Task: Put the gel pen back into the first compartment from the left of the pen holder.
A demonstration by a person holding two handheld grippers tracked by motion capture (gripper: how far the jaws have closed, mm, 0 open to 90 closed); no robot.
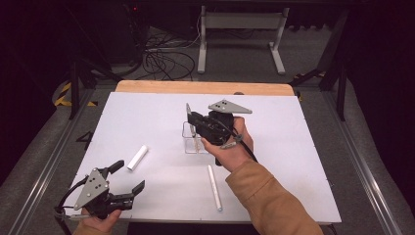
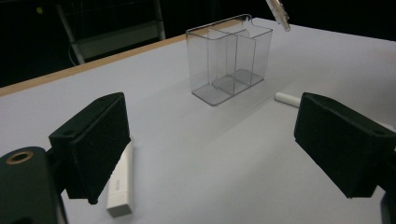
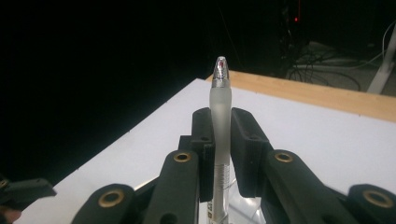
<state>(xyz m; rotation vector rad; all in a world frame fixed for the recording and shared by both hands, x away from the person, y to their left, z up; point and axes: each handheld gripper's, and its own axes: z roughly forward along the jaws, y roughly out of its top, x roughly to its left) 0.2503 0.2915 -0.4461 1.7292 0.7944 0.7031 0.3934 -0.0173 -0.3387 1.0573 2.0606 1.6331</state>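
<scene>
Your right gripper is closed on a frosted pen, with both pads pressing on its barrel. In the right gripper view the pen stands along the jaws and its silver tip points away from the camera, with a small red dot at the very end. In the high view your right hand holds this gripper just above the clear plastic organizer, which stands near the middle of the white table. In the left gripper view the organizer shows upright dividers inside, and the pen's tip hangs above its far corner, not touching it.

Your left gripper sits at the near left corner of the table with its jaws wide apart and nothing between them. Just in front of it, a white flat stick lies on the table, partly behind one jaw. A second white pen lies on the table near your right sleeve, apart from the organizer.
</scene>
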